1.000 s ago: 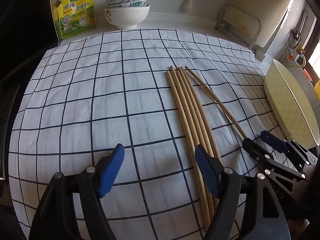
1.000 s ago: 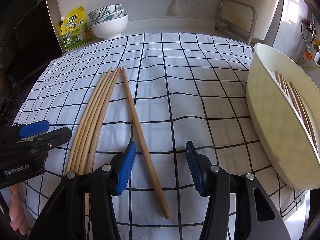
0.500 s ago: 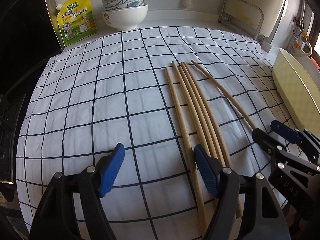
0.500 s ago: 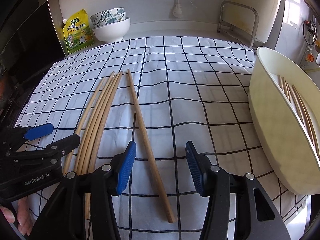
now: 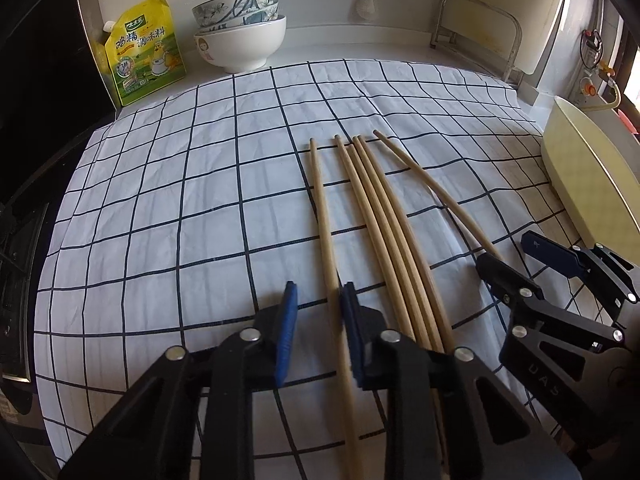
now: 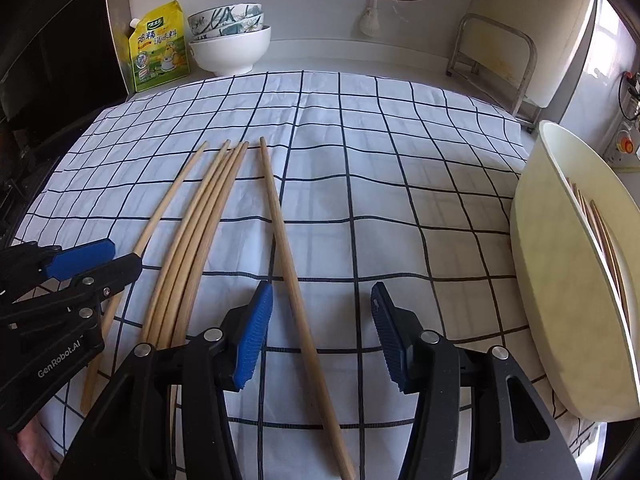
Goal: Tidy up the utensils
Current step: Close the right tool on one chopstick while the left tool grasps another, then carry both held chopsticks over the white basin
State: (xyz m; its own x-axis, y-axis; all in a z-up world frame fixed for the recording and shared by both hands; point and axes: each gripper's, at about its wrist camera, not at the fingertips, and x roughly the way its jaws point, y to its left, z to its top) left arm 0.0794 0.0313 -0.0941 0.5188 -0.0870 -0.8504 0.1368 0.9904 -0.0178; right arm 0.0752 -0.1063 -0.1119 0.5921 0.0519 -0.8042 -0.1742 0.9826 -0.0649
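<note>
Fingers: left gripper (image 5: pixel 316 312) narrowed around leftmost long wooden chopstick (image 5: pixel 325 224), contact unclear; right gripper (image 6: pixel 320 328) wide open, straddling rightmost wooden chopstick (image 6: pixel 286 248) | Step: picking singles | Next: close, lift, carry to cream oval plastic tray (image 6: pixel 560 312).

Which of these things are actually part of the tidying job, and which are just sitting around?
Part of the job:
loose chopsticks
cream tray, some chopsticks already inside
left gripper
right gripper

Just lying about:
stacked bowls
yellow seasoning pouch
checked cloth
metal rack
</note>
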